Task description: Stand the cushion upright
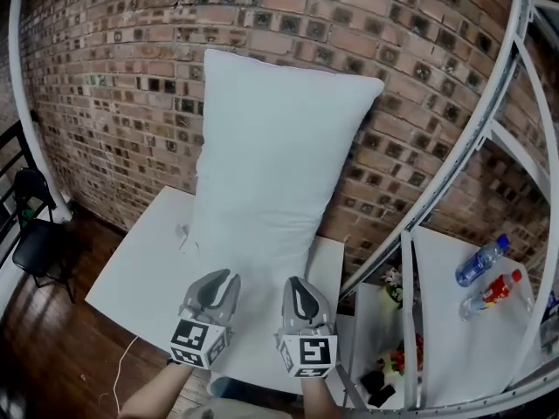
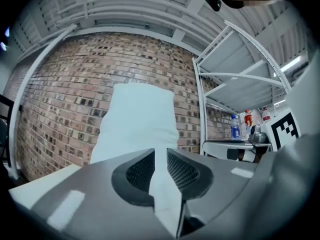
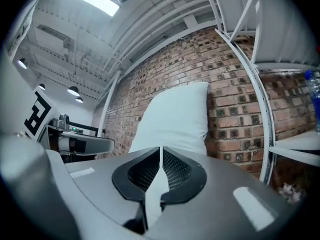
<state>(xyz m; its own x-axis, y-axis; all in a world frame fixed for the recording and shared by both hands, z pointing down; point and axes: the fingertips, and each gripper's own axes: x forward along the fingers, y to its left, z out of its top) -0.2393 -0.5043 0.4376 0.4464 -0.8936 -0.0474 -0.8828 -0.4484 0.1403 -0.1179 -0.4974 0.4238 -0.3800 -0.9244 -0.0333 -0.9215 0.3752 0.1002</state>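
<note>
A long white cushion (image 1: 271, 164) stands upright on a white table (image 1: 140, 269), leaning back against the brick wall (image 1: 113, 85). It also fills the middle of the left gripper view as the cushion (image 2: 137, 119) and of the right gripper view as the cushion (image 3: 175, 116). Both grippers are held side by side near the table's front edge, clear of the cushion and pointing at it. My left gripper (image 1: 217, 279) (image 2: 159, 151) shows a narrow gap between its jaws, with nothing in it. My right gripper (image 1: 301, 285) (image 3: 161, 151) has its jaw tips together and is empty.
A white metal rack frame (image 1: 472, 147) rises at the right. Its shelf (image 1: 463, 339) carries a blue-capped bottle (image 1: 480, 260) and a red bottle (image 1: 493, 291). A black chair (image 1: 35, 234) stands on the wooden floor at the left.
</note>
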